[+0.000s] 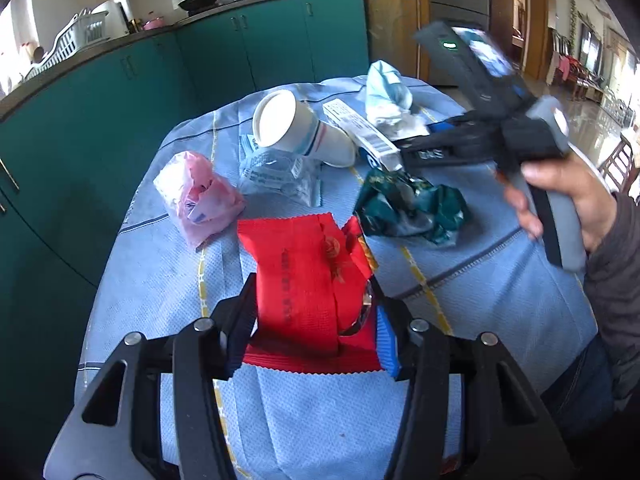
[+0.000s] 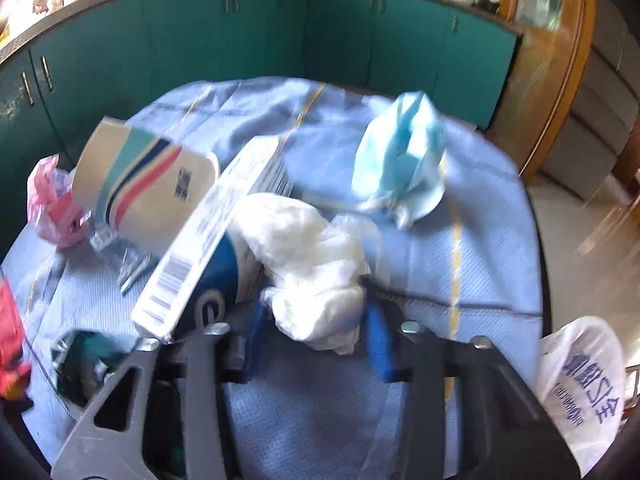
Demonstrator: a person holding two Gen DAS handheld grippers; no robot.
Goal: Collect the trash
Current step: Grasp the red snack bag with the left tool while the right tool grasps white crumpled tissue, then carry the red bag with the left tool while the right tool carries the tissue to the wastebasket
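Note:
Trash lies on a table with a blue cloth [image 1: 304,420]. My left gripper [image 1: 316,320] has its jaws around a red wrapper [image 1: 304,272], pads touching both sides. My right gripper [image 2: 312,320] is shut on a crumpled white tissue [image 2: 316,256]; it also shows in the left wrist view [image 1: 424,152]. Beside it lie a white barcode box [image 2: 208,240], a tipped striped paper cup [image 2: 140,184], a blue face mask [image 2: 404,160], a pink bag [image 1: 196,196], a clear wrapper [image 1: 276,172] and a green wrapper [image 1: 408,208].
Teal cabinets [image 1: 248,48] with pots on the counter stand behind the table. A white plastic bag with blue print [image 2: 584,384] hangs at the table's right edge. A hand [image 1: 568,200] holds the right gripper over the table's right side.

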